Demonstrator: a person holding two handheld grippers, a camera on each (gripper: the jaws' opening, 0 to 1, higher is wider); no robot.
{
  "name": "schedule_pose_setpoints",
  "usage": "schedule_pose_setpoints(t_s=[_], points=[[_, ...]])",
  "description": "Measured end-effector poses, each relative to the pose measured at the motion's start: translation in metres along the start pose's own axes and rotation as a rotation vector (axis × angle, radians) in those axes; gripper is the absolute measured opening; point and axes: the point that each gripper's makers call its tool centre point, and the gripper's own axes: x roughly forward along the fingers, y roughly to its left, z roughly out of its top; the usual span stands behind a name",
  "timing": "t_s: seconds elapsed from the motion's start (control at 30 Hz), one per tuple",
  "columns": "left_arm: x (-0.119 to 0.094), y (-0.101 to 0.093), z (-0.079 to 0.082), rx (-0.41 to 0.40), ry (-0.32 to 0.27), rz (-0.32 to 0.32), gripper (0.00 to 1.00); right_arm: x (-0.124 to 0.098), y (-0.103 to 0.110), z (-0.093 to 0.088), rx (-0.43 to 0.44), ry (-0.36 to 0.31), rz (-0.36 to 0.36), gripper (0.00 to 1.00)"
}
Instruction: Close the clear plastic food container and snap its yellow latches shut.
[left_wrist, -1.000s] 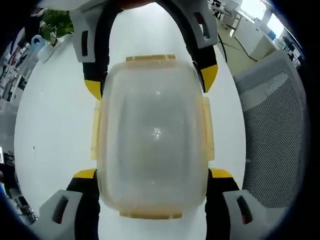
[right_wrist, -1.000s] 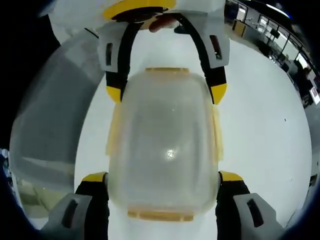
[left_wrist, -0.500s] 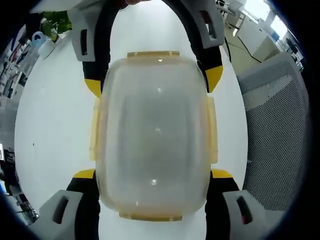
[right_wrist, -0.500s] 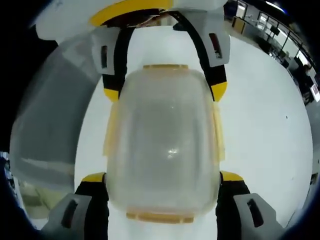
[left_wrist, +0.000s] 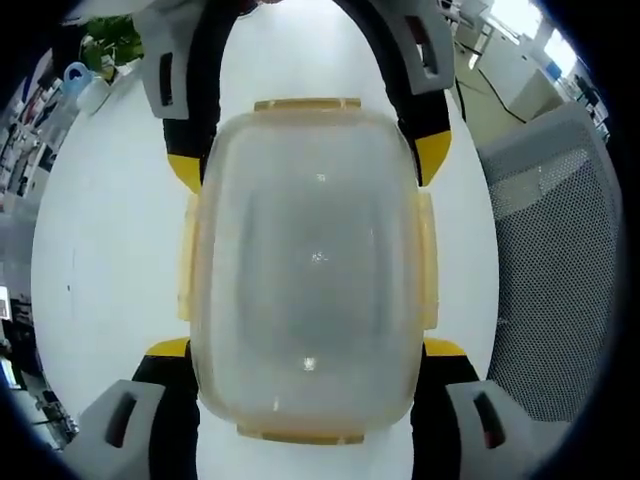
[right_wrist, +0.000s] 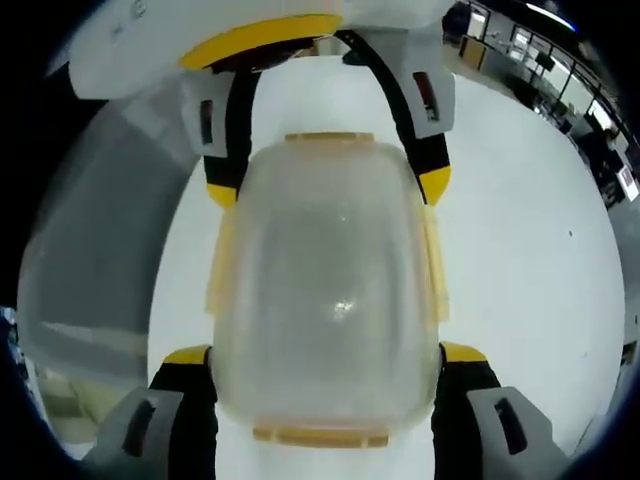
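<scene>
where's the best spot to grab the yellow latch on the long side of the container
Judging by shape, take the side latch by its free outer edge, coming in from beside the container. It is a thin flap lying flat along the wall, so only that edge offers purchase.

The left gripper has two black jaws, each ending in a yellow tip, with a pale grey housing block on the outer side of each. Each grey block carries a narrow dark slot, and a red mark shows inside the slots.

The right gripper is built the same way: black curved jaws, yellow tips, light grey blocks with slotted openings low on either side. In the right gripper view, the white casing above the far pair of jaws bears a curved yellow band.
</scene>
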Motion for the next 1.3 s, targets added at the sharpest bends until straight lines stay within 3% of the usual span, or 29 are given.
schedule_pose_setpoints(t_s=[0.83,1.3], points=[[-0.003,0.004,-0.027,0.019,0.021,-0.007,0.9,0.012,-0.003,0.026,0.014,-0.007,-0.011,0.9],[-0.008,0.009,-0.054,0.004,0.019,-0.007,0.9,0.021,-0.01,0.05,0.004,-0.012,-0.009,0.91]])
